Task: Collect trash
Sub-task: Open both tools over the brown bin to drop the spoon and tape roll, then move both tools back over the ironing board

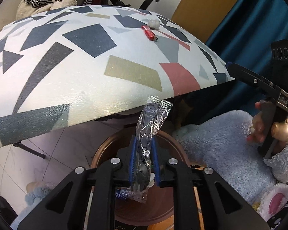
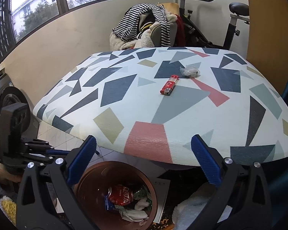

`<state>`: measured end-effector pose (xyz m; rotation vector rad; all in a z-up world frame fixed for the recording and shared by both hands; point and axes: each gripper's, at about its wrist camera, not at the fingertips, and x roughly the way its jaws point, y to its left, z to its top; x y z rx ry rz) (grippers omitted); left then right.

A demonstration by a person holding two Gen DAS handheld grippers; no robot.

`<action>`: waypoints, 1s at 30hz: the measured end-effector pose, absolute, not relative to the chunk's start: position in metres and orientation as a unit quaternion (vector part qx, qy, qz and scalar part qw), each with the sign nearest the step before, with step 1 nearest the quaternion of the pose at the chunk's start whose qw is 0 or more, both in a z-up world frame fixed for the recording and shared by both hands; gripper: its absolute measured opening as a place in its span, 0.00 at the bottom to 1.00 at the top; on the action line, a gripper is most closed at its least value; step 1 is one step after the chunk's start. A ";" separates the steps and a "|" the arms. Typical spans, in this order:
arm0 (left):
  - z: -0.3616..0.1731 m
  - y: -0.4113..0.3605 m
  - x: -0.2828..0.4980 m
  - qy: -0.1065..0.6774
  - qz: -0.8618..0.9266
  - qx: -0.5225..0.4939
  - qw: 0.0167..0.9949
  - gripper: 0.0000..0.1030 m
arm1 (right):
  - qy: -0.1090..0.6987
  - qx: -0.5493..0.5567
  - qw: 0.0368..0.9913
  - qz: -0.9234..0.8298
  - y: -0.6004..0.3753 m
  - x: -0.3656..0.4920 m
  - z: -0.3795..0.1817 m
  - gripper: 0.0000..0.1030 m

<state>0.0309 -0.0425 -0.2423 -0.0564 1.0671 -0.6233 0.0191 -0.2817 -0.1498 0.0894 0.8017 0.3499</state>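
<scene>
Copper-brown and round, smooth-walled bin (image 2: 82,182) low at the left of the right wrist view, under the table (image 2: 124,105) edge, with a dented red can (image 2: 121,195) and crumpled white paper scraps inside. Above it, matte black arms and ribbed blue pads of the right tongs (image 2: 144,138), spread wide and empty. Farther up and right on the textured cloth of angular navy, grey, olive and pink patches: a glossy red oblong item (image 2: 169,87) lying flat, and just beside it, apart, a crinkled clear wad (image 2: 190,71). From the left wrist view, same patterned table (image 1: 76,88) at left, sheen along its near edge. At centre, left tongs (image 1: 144,140) drawn narrow, blue pads close against a long, creased clear wrapper (image 1: 151,118) with dark plastic cutlery sealed inside, standing upright over the bin (image 1: 105,149). Beyond it on the cloth, red oblong item (image 1: 149,34) and wad (image 1: 153,23). At right, fluffy pale blue fleece sleeve (image 1: 220,149) and a hand (image 1: 259,128) around a black trigger grip.
</scene>
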 end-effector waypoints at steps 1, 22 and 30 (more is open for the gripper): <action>-0.242 -0.043 0.032 0.501 -0.294 -0.027 0.814 0.23 | 0.388 0.044 0.905 0.169 -0.282 0.019 -0.151 0.94; -0.188 -0.013 0.036 0.420 -0.229 -0.012 0.878 0.94 | 0.402 0.037 0.903 0.149 -0.289 0.026 -0.158 0.94; -0.174 0.005 0.056 0.392 -0.184 -0.024 0.901 0.94 | 0.423 0.029 0.895 0.138 -0.289 0.046 -0.163 0.94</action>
